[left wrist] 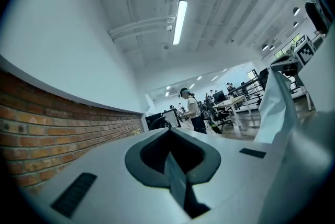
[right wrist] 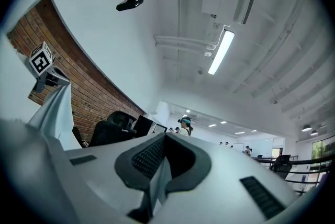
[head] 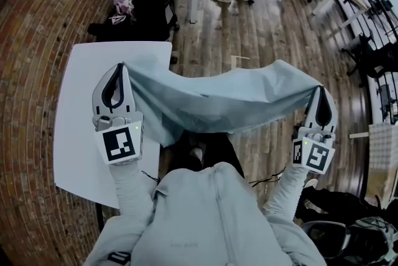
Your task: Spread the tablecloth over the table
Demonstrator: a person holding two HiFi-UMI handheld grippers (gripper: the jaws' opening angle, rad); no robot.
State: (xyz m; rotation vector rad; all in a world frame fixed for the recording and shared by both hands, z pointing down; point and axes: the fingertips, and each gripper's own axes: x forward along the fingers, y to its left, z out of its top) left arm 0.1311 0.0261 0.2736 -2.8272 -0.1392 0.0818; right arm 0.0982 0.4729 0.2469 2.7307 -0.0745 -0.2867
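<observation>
Overhead, the left tongs [head: 118, 75] and right tongs [head: 320, 97] hold the tablecloth [head: 217, 100] stretched in the air, only its left end over the white tabletop [head: 78, 134]. The left gripper view shows jaws pinched on a cloth fold. The right gripper view shows the same clamp. Best to carry both corners across level and taut, so it lands square.

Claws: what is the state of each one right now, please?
Left claw: closed, holding one end of the tablecloth.
Right claw: closed, holding the other end of the tablecloth.
</observation>
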